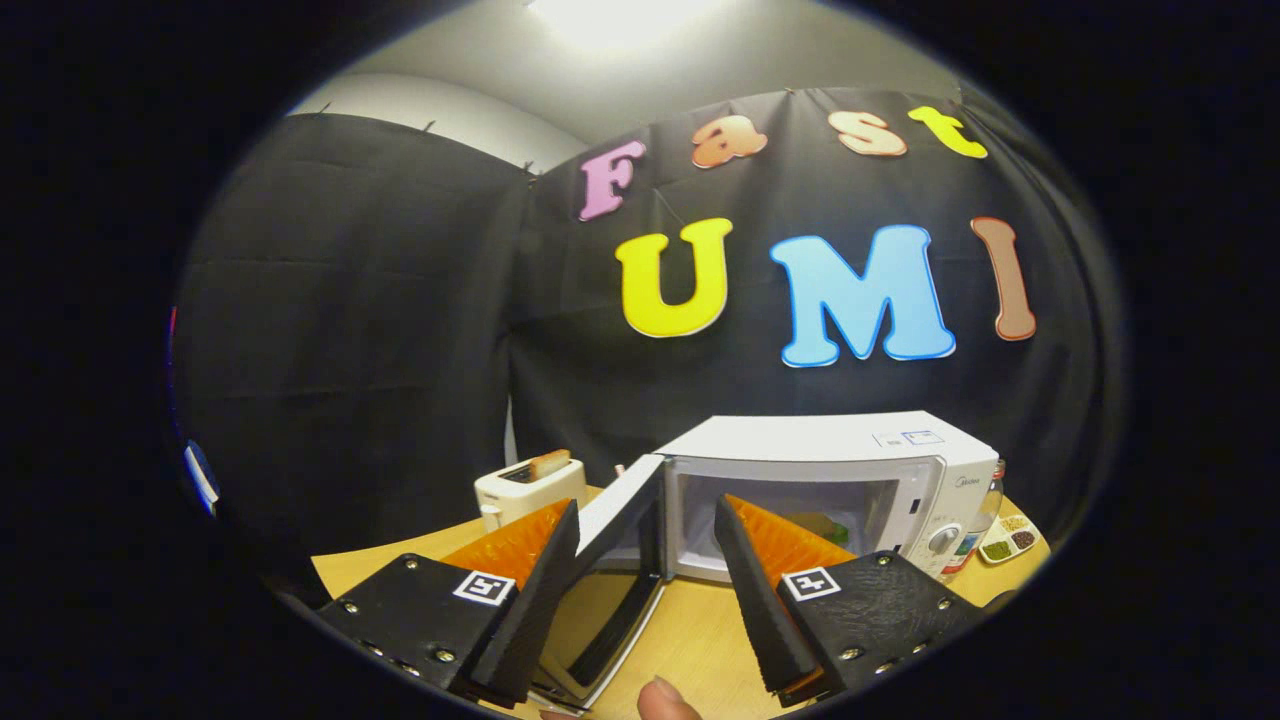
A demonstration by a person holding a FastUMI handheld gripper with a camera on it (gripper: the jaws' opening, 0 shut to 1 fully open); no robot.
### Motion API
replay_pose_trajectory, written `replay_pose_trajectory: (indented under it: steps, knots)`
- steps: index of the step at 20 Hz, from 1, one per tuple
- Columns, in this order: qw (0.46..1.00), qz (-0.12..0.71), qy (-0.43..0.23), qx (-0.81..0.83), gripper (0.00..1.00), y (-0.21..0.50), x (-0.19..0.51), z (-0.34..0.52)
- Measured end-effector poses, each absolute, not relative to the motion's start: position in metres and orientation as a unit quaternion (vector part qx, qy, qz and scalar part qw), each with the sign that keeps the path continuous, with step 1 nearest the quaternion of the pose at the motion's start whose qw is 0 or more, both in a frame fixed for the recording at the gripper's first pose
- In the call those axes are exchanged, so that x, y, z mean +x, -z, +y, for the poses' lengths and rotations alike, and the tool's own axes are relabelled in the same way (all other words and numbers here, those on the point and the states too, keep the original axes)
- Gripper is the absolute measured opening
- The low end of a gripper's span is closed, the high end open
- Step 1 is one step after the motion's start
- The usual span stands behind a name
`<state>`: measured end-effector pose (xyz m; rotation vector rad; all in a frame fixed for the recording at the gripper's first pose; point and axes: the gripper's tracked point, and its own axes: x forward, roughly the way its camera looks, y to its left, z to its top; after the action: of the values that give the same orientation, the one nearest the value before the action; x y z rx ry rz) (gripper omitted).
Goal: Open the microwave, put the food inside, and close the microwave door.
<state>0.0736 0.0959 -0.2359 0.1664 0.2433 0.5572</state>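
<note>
Standing open on the table point(700, 640), the microwave point(830, 480) has its door point(625, 530) swung wide and food point(825, 527) apparently inside; the gripper point(645, 530) spreads wide, empty. Closing remains.

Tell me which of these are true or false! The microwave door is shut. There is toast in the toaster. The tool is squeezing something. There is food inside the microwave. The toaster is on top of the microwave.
1. The microwave door is shut. False: it hangs open toward the tool.
2. There is toast in the toaster. True: a slice sticks up from its slot.
3. The tool is squeezing something. False: its fingers are spread apart with nothing held between them.
4. There is food inside the microwave. True: something yellow and green sits in the cavity.
5. The toaster is on top of the microwave. False: it stands on the table, beside the open door.
</note>
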Motion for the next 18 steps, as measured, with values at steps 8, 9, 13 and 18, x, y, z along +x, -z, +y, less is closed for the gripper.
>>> replay_pose_trajectory:
  steps: [8, 9, 13, 18]
  knots:
    - [0.909, 0.105, -0.391, 0.094, 0.82, 0.206, -0.031, 0.168]
    - [0.906, 0.104, -0.402, 0.087, 0.82, 0.209, -0.039, 0.177]
    - [0.89, 0.126, -0.434, 0.064, 0.81, 0.249, -0.06, 0.212]
    - [0.895, 0.159, -0.415, 0.033, 0.65, 0.308, -0.056, 0.217]
